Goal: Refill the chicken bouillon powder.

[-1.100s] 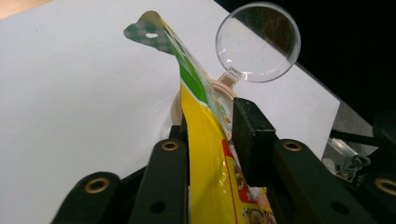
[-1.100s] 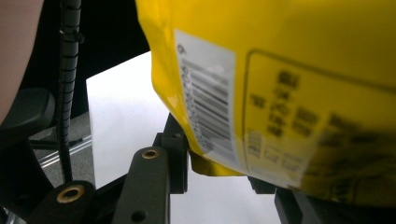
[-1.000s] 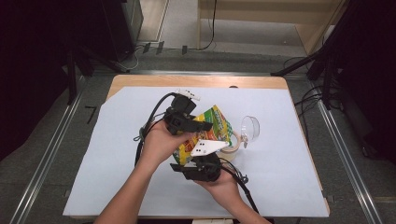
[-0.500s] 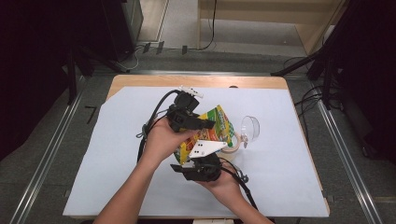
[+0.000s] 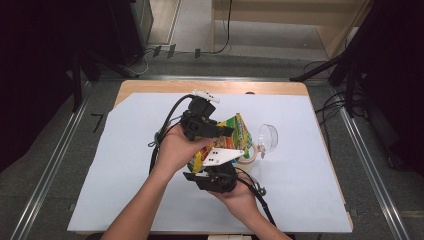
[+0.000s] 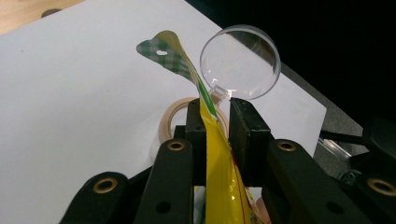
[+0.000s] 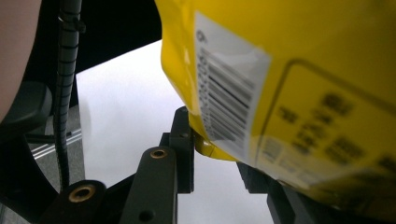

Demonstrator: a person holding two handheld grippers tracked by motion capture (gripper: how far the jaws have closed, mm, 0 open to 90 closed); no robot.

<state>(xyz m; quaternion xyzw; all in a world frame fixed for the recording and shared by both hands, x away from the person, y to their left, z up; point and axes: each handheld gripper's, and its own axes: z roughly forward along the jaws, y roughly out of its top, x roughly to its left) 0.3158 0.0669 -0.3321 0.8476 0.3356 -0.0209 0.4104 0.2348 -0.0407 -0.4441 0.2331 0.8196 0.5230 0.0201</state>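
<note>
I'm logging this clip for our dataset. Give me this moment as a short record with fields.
held item: yellow snack bag, lifted off the table
left gripper: shut on the bag's upper edge
right gripper: its jaws, just closing, hold the bag's bottom corner
nearby: tape roll and clear round lid on the white sheet

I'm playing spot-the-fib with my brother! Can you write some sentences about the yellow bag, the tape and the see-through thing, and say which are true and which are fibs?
1. The left gripper pinches the yellow snack bag between its jaws. True.
2. The right gripper rests on the table, away from the bag. False: the bag's lower corner sits between its jaws, lifted off the table.
3. A roll of masking tape lies on the white table cover. True.
4. The clear plastic cup is full of juice. False: it looks empty.
5. The bag's top strip is green checked. True.
</note>
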